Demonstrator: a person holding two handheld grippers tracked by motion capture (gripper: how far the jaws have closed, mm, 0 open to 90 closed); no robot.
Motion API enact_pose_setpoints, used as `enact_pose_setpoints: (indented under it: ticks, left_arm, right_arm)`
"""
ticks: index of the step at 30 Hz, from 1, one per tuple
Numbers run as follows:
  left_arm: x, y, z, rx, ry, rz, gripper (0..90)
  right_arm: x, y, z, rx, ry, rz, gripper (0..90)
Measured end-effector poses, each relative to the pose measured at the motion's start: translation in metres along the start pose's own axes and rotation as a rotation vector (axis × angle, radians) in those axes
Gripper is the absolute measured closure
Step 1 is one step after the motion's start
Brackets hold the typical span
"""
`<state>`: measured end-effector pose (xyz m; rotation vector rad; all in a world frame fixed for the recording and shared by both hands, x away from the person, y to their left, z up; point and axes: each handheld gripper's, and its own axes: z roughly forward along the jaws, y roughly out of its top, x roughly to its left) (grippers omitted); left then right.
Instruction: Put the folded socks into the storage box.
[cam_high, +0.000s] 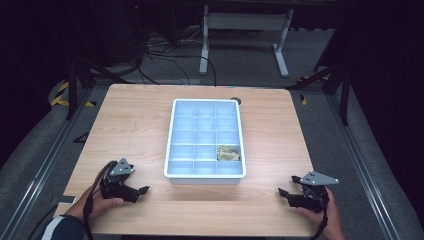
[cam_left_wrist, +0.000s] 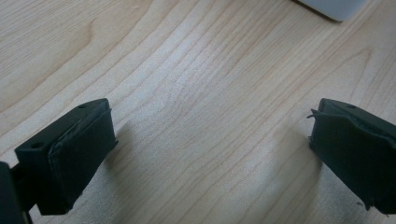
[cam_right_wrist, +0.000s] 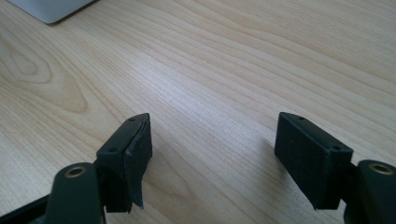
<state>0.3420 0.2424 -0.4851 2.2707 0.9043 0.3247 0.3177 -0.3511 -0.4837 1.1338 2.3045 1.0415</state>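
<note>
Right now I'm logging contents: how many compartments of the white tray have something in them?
1: the tray holds a yellowish item in its right column, second row from the near edge.

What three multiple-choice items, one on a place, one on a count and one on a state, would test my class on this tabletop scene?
1. Where in the white compartment tray does the small yellowish item lie?
A. far left corner
B. right column, second row from the near edge
C. centre cell

2. How many tray compartments hold something?
A. one
B. three
C. five

3. How do the right tongs stand?
A. shut on the tray rim
B. open over bare wooden table
C. shut on a cloth

Answers:
1 B: the high view shows it in the right column, one row back from the near edge.
2 A: every other cell looks empty.
3 B: the right gripper view shows the jaws apart with only wood between them.
</note>
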Motion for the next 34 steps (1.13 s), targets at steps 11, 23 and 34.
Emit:
enact_pose_setpoints:
  ticks: [11, 23, 34]
  left_arm:
    - [-0.0004, -0.0001, 0.0001, 0.0, -0.001, -0.006, 0.3]
    - [-0.0005, -0.0001, 0.0001, -0.001, -0.001, -0.007, 0.3]
    - [-0.0005, 0.0001, -0.0004, 0.005, -0.002, -0.008, 0.3]
  right_arm:
    - [-0.0003, 0.0, 0.0, 0.0, -0.006, 0.011, 27.6]
    - [-0.0003, 0.0, 0.0, 0.0, -0.008, 0.013, 27.5]
    - [-0.0003, 0.0, 0.0, 0.0, -0.008, 0.014, 27.3]
